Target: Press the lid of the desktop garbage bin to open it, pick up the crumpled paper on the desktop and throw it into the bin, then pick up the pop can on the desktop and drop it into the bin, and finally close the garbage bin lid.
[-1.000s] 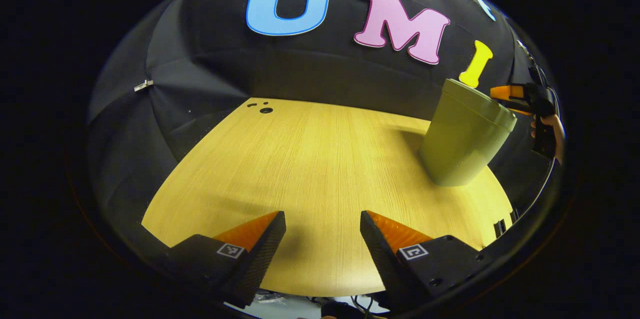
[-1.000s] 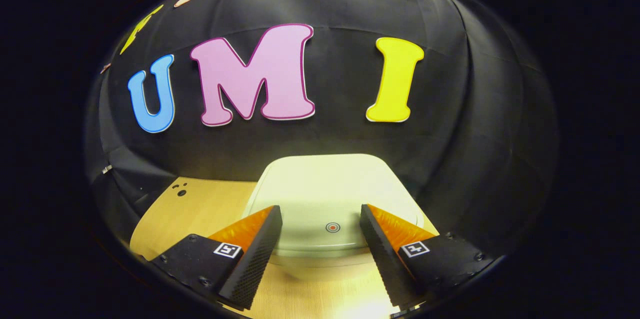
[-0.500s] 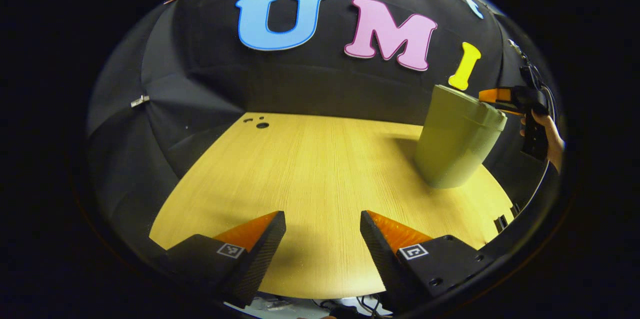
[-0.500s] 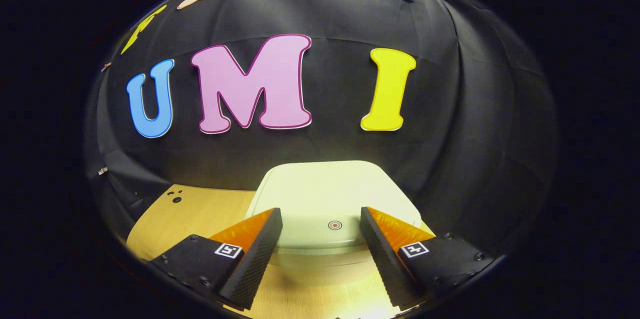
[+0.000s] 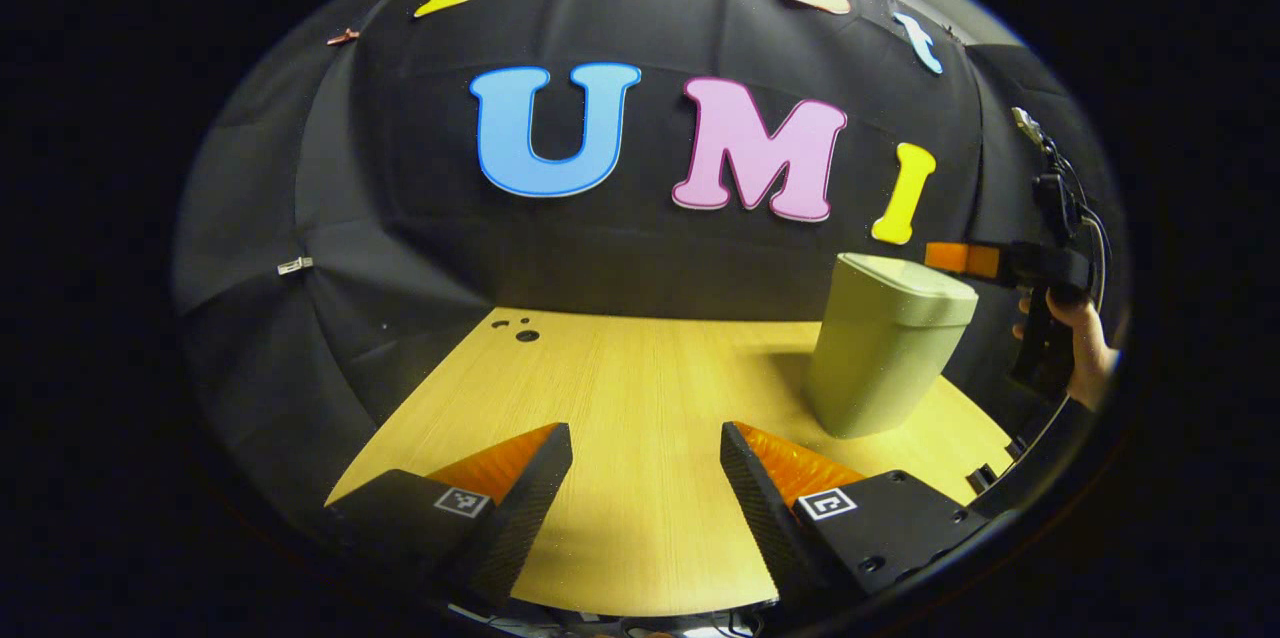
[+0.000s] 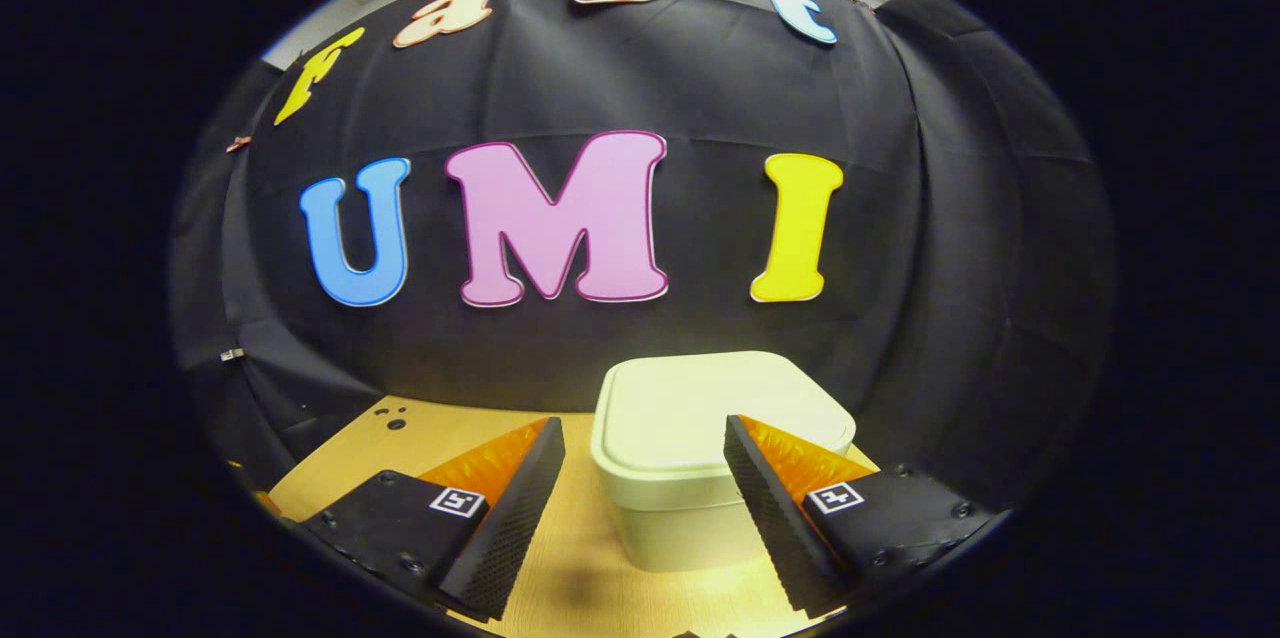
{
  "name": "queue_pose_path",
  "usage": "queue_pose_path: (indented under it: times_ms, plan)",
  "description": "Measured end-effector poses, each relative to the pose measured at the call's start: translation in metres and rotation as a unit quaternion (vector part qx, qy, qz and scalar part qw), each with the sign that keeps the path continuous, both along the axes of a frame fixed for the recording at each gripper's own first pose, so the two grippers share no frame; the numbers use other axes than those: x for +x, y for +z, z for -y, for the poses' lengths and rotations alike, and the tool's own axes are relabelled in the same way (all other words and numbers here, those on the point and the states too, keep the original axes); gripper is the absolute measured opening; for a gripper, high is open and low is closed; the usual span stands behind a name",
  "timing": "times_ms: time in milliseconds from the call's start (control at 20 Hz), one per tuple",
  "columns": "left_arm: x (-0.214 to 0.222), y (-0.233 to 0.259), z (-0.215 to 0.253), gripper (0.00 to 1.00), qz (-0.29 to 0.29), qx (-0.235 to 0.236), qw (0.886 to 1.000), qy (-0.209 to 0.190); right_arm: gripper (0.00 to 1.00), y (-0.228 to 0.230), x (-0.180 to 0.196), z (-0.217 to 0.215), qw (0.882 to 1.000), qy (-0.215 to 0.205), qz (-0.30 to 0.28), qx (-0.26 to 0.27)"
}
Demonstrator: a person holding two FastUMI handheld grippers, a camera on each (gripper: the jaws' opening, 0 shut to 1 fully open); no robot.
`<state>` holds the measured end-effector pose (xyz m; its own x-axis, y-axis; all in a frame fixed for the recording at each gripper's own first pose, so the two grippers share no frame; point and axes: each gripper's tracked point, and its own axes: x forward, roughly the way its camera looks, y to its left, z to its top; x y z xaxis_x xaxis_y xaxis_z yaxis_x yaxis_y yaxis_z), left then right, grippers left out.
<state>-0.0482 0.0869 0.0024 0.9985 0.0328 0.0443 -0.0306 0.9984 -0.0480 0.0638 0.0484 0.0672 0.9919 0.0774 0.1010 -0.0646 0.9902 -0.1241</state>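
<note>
Right gripper, jaws apart and empty, bin with lid down just ahead; risk: careless contact topples it.

The right tool hides part of the bin (its lid's front-right corner).
</note>
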Motion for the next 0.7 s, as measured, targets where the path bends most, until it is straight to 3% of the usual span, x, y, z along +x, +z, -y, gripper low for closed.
queue_pose_path:
  times_ms: [250,450,700]
  plan:
    - [-0.008,0.001,0.013,0.96,0.025,-0.001,1.0,-0.007,0.99,-0.033,-0.049,-0.021,0.999,0.019,0.011,-0.034]
    - [-0.006,-0.008,0.02,0.96,0.025,0.001,0.999,-0.023,0.99,-0.093,-0.072,-0.049,0.996,0.059,-0.051,-0.031]
    - [-0.002,-0.023,0.021,0.96,0.012,-0.002,0.999,-0.032,0.99,-0.137,-0.092,-0.061,0.992,0.07,-0.104,-0.024]
